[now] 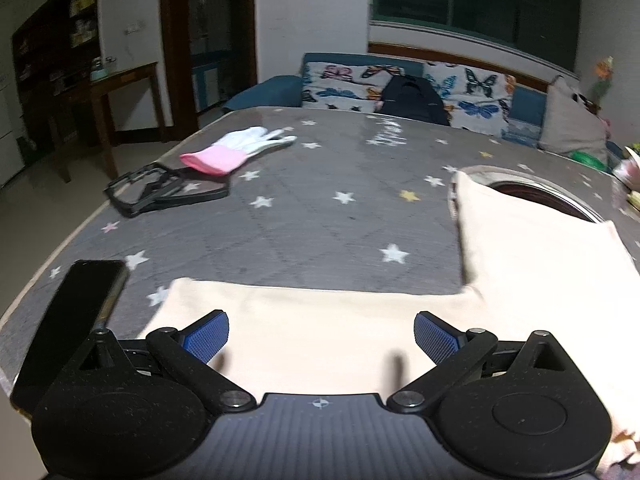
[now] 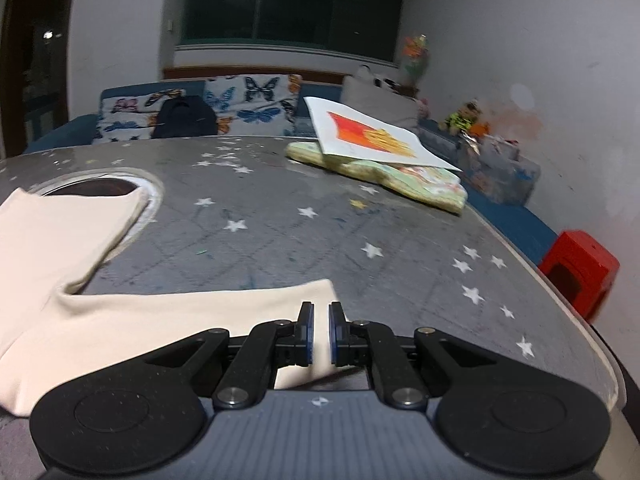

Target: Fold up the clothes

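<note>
Item, cream garment (image 1: 320,332): we have it spread flat on the star-patterned bench (image 1: 320,208) for folding, our right gripper (image 2: 320,330) pinched tight on a leg end to carry it over, our left gripper (image 1: 320,338) spread wide above the cloth, holding nothing.

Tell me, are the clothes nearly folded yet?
Not yet. Nothing looks folded: the cream garment lies spread on the table, its legs apart. In hand: the right gripper is shut on the end of one leg, while the left gripper is open over the other leg. All the folding is left.
</note>
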Demonstrator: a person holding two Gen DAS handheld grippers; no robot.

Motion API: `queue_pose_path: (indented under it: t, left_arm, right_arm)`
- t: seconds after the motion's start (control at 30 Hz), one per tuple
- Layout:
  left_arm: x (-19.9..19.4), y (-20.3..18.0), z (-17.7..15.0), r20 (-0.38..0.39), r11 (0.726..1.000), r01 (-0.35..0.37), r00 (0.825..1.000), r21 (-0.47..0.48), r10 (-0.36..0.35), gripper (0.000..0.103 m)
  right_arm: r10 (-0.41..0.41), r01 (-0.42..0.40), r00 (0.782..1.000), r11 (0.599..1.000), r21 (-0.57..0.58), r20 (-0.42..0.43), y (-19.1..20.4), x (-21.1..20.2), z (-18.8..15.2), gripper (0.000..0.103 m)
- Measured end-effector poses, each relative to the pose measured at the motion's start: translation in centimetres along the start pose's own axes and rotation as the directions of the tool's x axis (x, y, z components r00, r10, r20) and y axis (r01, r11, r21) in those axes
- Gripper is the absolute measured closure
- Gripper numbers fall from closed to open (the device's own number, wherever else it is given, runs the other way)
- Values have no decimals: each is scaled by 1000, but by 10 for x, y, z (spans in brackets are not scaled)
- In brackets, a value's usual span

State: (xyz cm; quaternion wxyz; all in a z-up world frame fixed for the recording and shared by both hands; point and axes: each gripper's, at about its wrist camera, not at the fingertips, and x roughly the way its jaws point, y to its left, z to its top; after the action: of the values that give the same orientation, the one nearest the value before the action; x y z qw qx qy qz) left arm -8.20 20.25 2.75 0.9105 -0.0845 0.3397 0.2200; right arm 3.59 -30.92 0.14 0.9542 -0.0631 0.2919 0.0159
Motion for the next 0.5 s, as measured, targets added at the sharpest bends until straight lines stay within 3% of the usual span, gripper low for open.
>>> queue_pose_path:
  t: [0.2, 0.3, 0.4, 0.5]
  left_arm:
    - [-1, -36, -2, -11, 994, 77, 997, 82, -76, 2]
    - [-2, -54, -4, -20, 986, 115, 993, 119, -114, 2]
    - [-1, -70, -8, -31, 977, 148, 989, 155, -145, 2]
    - [1, -83, -14, -49, 966, 172, 985, 194, -166, 2]
  right_arm:
    - [105, -105, 994, 994, -23, 21, 16, -4, 1, 91]
    - [185, -185, 983, 982, -32, -3, 31, 2, -2, 71]
    - [228, -229, 973, 972, -50, -27, 44, 9, -6, 64]
    - [224, -227, 973, 972, -60, -51, 49, 16, -9, 51]
